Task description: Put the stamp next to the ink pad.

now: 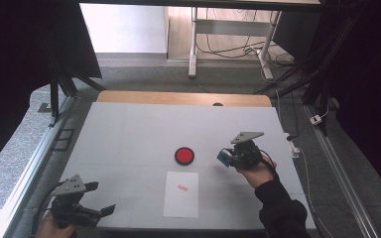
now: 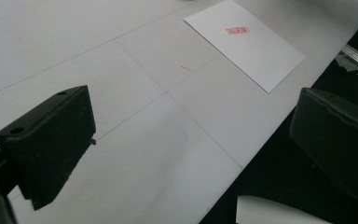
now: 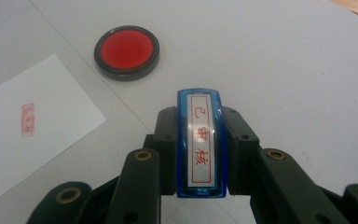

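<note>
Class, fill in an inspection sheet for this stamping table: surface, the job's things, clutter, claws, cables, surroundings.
Surface: pale grey table, faint seams, small red mark.
Job's things: blue stamp held clear of the table; round red ink pad open; white sheet of paper bearing one red print.
Clutter: nothing seen.
Claws: right claw shut on the stamp; left claw open, at the table's near edge.
Cables: loose wires on the floor beyond the table.
Surroundings: dark curtains, white desk legs.
</note>
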